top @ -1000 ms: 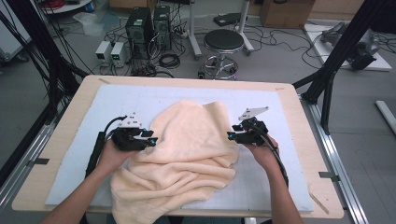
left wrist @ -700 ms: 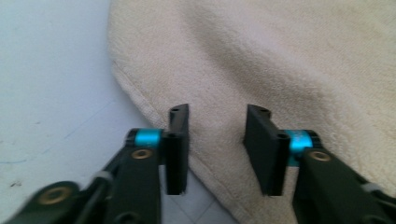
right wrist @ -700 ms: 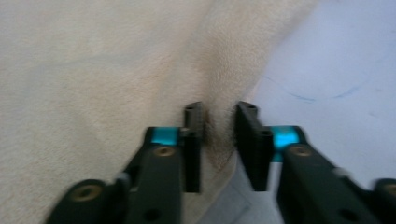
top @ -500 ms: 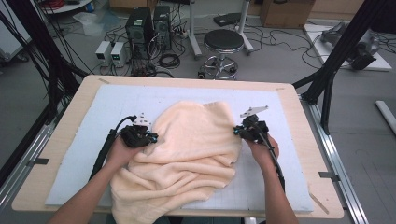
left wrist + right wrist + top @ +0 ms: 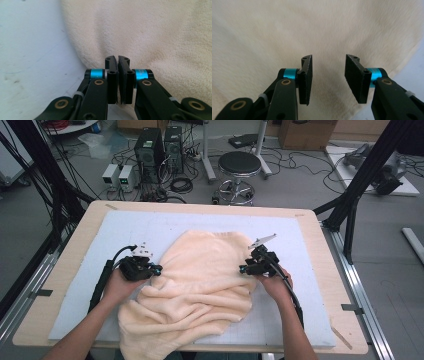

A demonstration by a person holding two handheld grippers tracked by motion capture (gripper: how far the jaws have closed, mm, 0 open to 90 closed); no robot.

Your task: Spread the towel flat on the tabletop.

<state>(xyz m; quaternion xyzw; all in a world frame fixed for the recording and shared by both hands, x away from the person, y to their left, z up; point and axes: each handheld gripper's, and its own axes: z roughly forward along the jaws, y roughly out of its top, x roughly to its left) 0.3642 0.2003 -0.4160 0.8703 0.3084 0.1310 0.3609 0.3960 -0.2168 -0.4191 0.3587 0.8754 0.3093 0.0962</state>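
Observation:
A cream towel (image 5: 200, 285) lies crumpled across the middle of the table, and its near end hangs over the front edge. My left gripper (image 5: 159, 269) is at the towel's left edge. Its jaws are together, and the towel (image 5: 162, 37) puckers toward their tips (image 5: 117, 58), pinched there. My right gripper (image 5: 242, 269) is at the towel's right side. Its jaws have just been opening and now stand apart (image 5: 328, 65) over the towel (image 5: 287, 30), with no cloth pressed between the pads.
The towel rests on a white mat (image 5: 125, 230) on a wooden table (image 5: 310, 220). Bare mat lies left, right and behind the towel. On the floor beyond the table are a stool (image 5: 241, 167), computer boxes (image 5: 160, 145) and cables.
Both hands stay at the towel's sides. The right gripper has dipped slightly toward the cloth. The towel's shape is almost unchanged.

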